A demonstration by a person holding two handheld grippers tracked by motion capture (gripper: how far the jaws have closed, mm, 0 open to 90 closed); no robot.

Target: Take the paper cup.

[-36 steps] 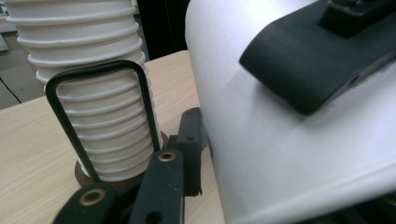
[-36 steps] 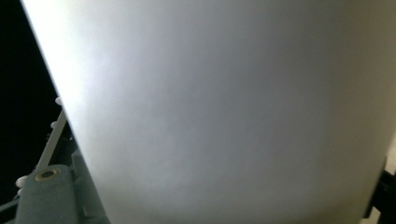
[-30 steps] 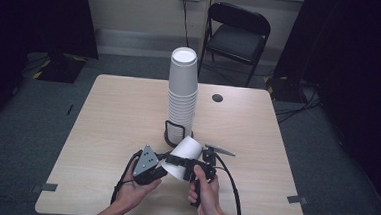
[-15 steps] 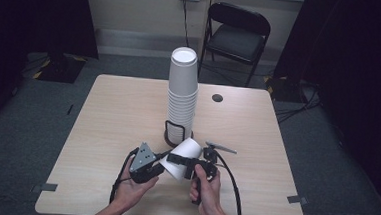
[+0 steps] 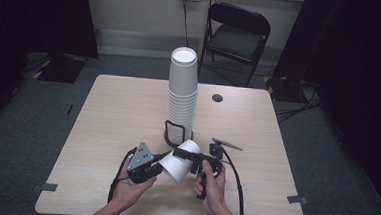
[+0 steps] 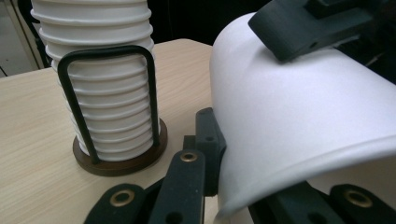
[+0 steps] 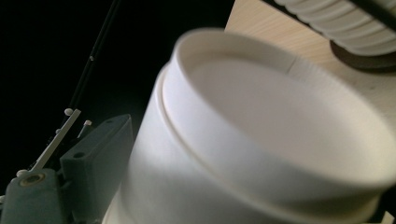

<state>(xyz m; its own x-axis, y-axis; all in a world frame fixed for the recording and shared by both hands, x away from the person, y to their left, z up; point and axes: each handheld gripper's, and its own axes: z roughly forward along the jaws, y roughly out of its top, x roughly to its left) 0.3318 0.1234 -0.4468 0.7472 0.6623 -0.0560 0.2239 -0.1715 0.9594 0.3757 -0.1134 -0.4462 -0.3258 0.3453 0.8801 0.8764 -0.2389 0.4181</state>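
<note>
We see a smooth white paper cup [image 5: 179, 163] tilted above the table's [image 5: 102, 117] near edge, both the left gripper [image 5: 157, 169] and right gripper [image 5: 181, 153] closed on it; the ribbed cup stack [image 5: 182, 94] stands beyond in a wire holder [image 5: 178, 133].

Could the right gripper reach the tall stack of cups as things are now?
Probably not yet: the right gripper is shut on a loose white cup, also held by the left gripper. The cup stack stands just beyond.

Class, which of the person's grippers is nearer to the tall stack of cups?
Right. The right gripper sits just below the stack of cups, near its holder; the left gripper lies farther down and left.
</note>
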